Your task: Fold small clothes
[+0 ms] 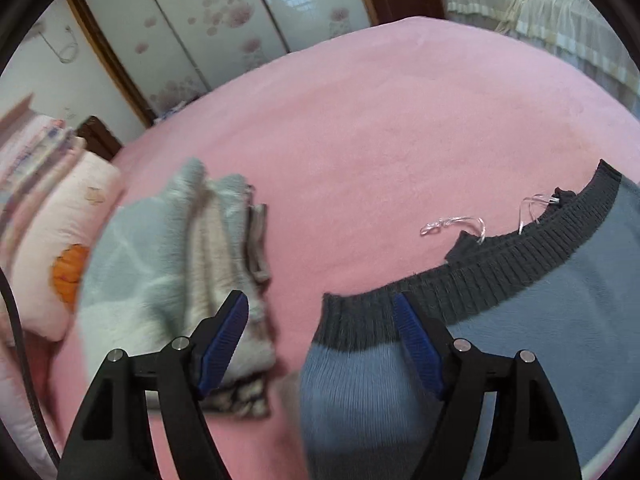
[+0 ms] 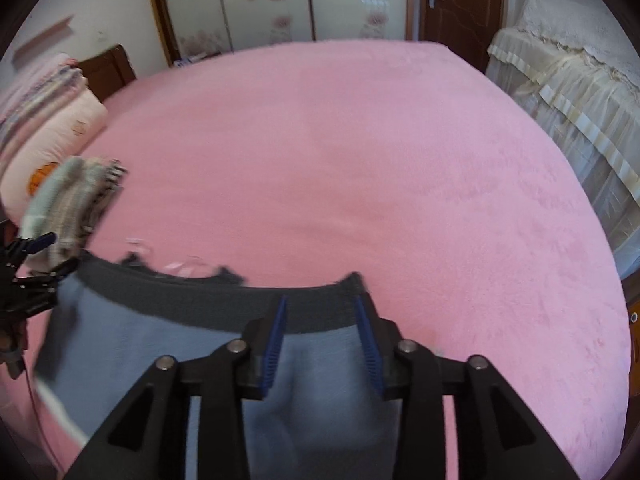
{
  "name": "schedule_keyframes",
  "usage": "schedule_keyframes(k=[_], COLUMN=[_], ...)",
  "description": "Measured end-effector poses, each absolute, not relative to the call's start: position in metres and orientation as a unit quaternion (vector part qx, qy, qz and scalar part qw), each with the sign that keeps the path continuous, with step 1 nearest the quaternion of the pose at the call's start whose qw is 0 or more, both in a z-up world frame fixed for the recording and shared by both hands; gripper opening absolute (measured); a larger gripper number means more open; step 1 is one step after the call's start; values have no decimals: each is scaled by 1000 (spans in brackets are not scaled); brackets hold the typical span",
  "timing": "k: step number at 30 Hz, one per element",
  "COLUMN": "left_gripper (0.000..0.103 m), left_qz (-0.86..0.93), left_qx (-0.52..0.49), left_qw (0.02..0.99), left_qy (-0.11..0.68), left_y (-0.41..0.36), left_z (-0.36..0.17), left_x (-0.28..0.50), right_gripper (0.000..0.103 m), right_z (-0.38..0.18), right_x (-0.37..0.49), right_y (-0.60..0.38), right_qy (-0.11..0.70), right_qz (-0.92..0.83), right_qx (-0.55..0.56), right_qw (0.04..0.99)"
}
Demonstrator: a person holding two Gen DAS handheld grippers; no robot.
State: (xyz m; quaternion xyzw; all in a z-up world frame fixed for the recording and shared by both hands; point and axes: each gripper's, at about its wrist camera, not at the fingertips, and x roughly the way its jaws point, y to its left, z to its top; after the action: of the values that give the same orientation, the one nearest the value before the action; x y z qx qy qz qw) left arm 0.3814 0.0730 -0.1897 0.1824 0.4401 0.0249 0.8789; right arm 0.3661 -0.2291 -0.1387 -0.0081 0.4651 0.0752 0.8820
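A blue-grey knit garment (image 1: 520, 300) with a dark grey ribbed band (image 1: 500, 248) lies spread on the pink bed (image 1: 400, 120). My left gripper (image 1: 318, 298) is open above the band's left corner, one finger over the pink cover, the other over the knit. In the right wrist view the same garment (image 2: 160, 340) runs across the lower frame. My right gripper (image 2: 320, 300) hangs open over the right end of the band (image 2: 240, 304), its pads clear of the cloth. The left gripper (image 2: 60, 252) shows at the far left edge.
A folded pile of pale grey and beige clothes (image 1: 160, 272) sits left of the garment, beside a pink pillow (image 1: 52, 240). A clear plastic loop (image 1: 452, 224) lies by the band. Lace-covered furniture (image 2: 560, 100) stands right of the bed; wardrobe doors (image 2: 272, 4) behind.
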Motion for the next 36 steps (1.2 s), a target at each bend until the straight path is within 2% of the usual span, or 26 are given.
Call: schedule_keyframes(k=[3, 9, 13, 16, 19, 25, 28, 29, 30, 31, 36], left_gripper=[75, 76, 76, 76, 76, 76, 75, 76, 79, 81, 81], left_qz=[10, -9, -11, 14, 51, 83, 48, 46, 61, 68, 89], left_qx=[144, 26, -60, -64, -46, -40, -40, -27, -6, 0, -76], left_qw=[886, 911, 907, 901, 897, 881, 892, 896, 898, 899, 888], left_qy=[441, 411, 417, 430, 437, 465, 448, 442, 435, 433, 445], left_y=[64, 51, 51, 52, 63, 105, 118, 119, 120, 124, 165], left_z=[-161, -126, -151, -182, -218, -262, -265, -265, -265, -266, -270], left_x=[354, 298, 282, 287, 303, 309, 301, 299, 297, 297, 294], right_gripper=[50, 50, 50, 49, 41, 39, 32, 26, 13, 7, 5], right_z=[-121, -114, -130, -151, -170, -208, -213, -213, -212, -212, -208], right_x=[341, 299, 285, 288, 295, 308, 304, 302, 299, 296, 287], right_y=[-209, -170, -134, -115, -103, -126, -165, -176, -190, -201, -246], right_qy=[460, 443, 440, 450, 461, 492, 489, 488, 485, 485, 489], right_qz=[103, 130, 141, 150, 149, 99, 72, 69, 62, 52, 35], right_qx=[2, 21, 1, 4, -11, -42, -45, -45, -48, -52, -11], right_qw=[882, 887, 887, 880, 874, 864, 868, 869, 871, 871, 871])
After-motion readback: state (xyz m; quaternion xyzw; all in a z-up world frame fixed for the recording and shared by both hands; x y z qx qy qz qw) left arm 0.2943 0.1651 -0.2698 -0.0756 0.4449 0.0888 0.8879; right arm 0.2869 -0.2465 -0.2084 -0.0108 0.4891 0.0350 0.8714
